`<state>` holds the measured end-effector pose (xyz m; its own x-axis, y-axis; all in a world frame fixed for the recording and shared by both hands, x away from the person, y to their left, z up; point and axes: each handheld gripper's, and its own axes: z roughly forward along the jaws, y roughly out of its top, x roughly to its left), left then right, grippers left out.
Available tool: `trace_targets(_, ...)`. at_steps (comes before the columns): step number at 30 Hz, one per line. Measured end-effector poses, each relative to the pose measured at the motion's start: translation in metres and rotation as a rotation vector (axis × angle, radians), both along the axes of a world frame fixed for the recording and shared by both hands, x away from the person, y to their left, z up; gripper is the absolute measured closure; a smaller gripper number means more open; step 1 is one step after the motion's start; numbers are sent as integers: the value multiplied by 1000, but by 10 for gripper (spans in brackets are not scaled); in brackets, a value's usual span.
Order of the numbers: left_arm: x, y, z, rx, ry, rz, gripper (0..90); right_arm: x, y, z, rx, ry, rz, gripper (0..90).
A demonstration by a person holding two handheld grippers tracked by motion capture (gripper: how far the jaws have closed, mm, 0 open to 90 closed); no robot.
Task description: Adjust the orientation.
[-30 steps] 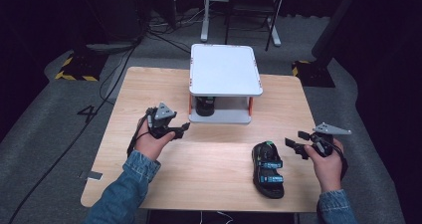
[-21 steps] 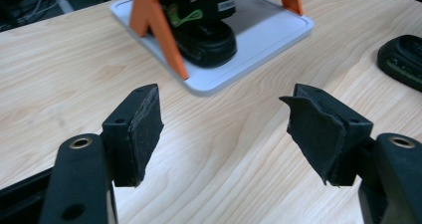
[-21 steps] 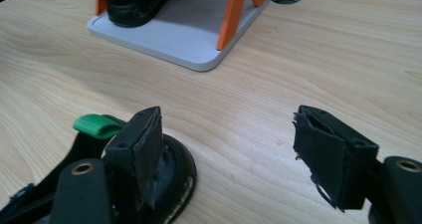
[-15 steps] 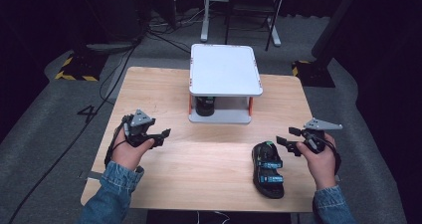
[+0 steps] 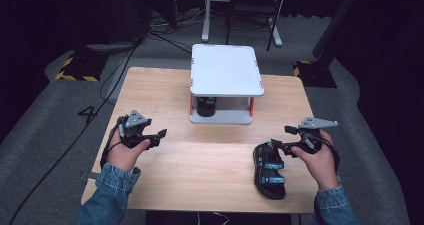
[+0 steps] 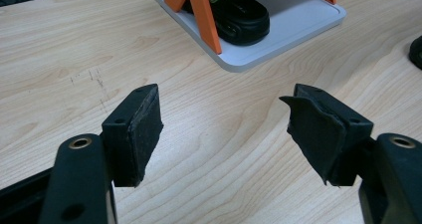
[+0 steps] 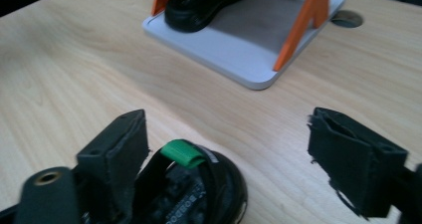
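Right hand-held gripper (image 5: 290,139), jaws apart, apparently just above the sandal (image 5: 270,171).

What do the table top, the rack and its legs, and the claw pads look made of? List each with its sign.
Table top: wood or wood laminate, matte; pale grain lines show.
Rack: smooth white board, probably plastic; rounded corners, even sheen.
Rack legs: orange, likely plastic; flat uniform colour.
Claw pads: black foam or rubber; rough, frayed edges.

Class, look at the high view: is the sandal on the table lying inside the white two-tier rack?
No. The sandal lies on the bare table, in front of the rack and apart from it, near the right gripper.
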<state>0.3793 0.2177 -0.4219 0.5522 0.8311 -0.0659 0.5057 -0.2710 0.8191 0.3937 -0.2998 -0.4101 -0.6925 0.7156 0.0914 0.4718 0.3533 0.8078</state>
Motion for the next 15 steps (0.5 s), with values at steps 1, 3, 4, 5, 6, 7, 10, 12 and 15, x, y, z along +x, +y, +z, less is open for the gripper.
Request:
trace_targets(1, 0, 0, 0, 0, 4, -3, 297, 0, 3, -1, -14, -5, 15, 180)
trace_targets(3, 0, -1, -2, 2, 6, -8, 297, 0, 11, -3, -89, -36, 66, 395)
trace_targets(4, 1, -1, -3, 7, 4, -8, 297, 0, 14, -3, -123, -33, 93, 444)
trace_targets(5, 0, -1, -4, 0, 8, -5, 297, 0, 16, -4, -162, -31, 119, 488)
trace_targets(6, 1, 0, -5, 4, 10, -3, 297, 0, 18, -5, -191, -34, 138, 506)
trace_targets(7, 1, 1, -5, 1, 7, -2, 297, 0, 19, -6, -206, -36, 149, 506)
trace_targets(10, 1, 1, -6, -2, 9, 3, 297, 0, 25, -10, -274, -28, 185, 538)
trace_targets(12, 1, 1, -7, -1, 14, -1, 298, -1, 28, -11, -295, -28, 215, 607)
trace_targets(15, 2, 0, -9, 3, 17, -7, 298, -4, 27, -5, -289, -81, 201, 761)
